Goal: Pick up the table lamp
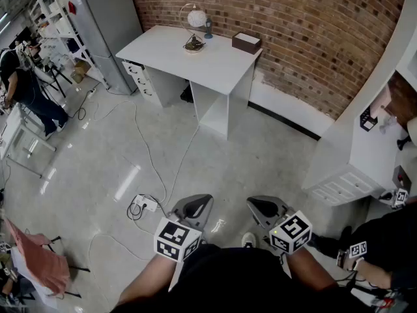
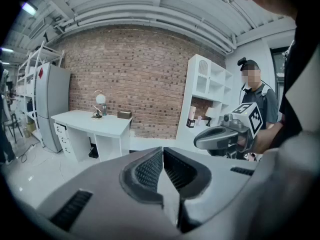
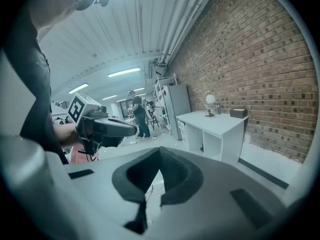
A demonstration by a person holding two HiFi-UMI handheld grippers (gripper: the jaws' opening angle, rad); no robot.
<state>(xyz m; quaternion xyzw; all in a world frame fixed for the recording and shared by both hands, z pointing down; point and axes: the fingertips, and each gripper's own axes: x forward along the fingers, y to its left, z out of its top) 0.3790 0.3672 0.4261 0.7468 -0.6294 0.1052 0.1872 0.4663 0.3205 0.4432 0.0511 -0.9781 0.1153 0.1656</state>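
Note:
The table lamp (image 1: 194, 25), a thin wire arc with a white globe shade, stands at the back of a white desk (image 1: 215, 64) by the brick wall, far across the floor from me. It also shows small in the left gripper view as the lamp (image 2: 100, 101) and in the right gripper view as the lamp (image 3: 210, 102). My left gripper (image 1: 199, 203) and right gripper (image 1: 258, 205) are held side by side close to my body, both shut with nothing between the jaws. Each sees the other: right gripper (image 2: 220, 137), left gripper (image 3: 111, 129).
A brown box (image 1: 246, 42) sits on the desk to the right of the lamp. A grey fridge (image 1: 107, 31) stands left of the desk, a white shelf unit (image 1: 361, 149) to the right. A power strip (image 1: 146, 203) and cables lie on the floor. People stand at the left (image 1: 25, 87) and lower right (image 1: 384, 243).

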